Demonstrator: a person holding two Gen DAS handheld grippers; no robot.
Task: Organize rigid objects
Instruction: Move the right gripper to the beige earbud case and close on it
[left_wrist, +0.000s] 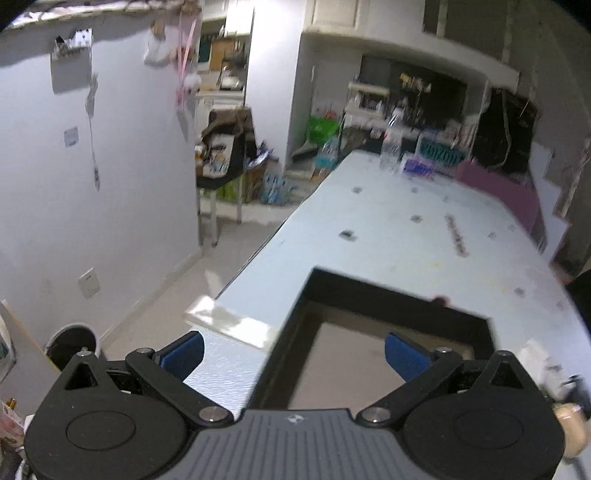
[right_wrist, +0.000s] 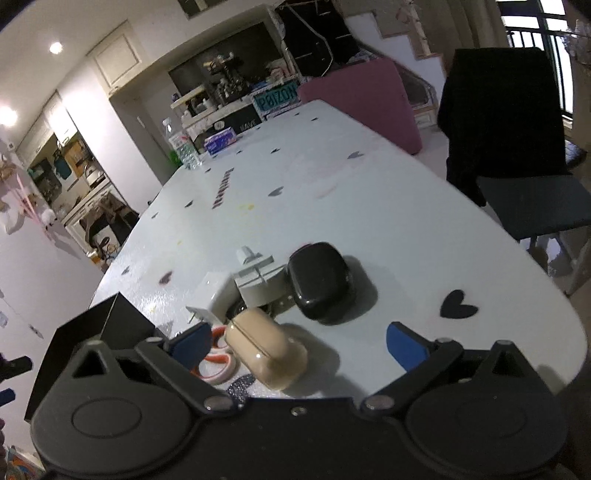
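My left gripper (left_wrist: 293, 356) is open above a black open-topped box (left_wrist: 369, 295) on the pale table (left_wrist: 406, 229). Its right finger hangs over the box's brownish inside and its left finger stands outside the box's left wall. My right gripper (right_wrist: 298, 349) is open low over the table's near end. A beige rounded case (right_wrist: 267, 350) lies between its fingers, closer to the left pad, and neither pad presses on it. Just beyond lie a black rounded case (right_wrist: 319, 282), a white plug adapter (right_wrist: 218, 295), a grey-white plastic piece (right_wrist: 258, 280) and an orange-and-white ring (right_wrist: 216, 363). The black box (right_wrist: 92, 332) stands to the left.
A water bottle (right_wrist: 183, 146) and a tissue box (right_wrist: 220, 139) stand at the table's far end. A pink seat (right_wrist: 369, 99) and a black-draped chair (right_wrist: 517, 147) line the right side. Left of the table is bare floor with a bin (left_wrist: 74, 343).
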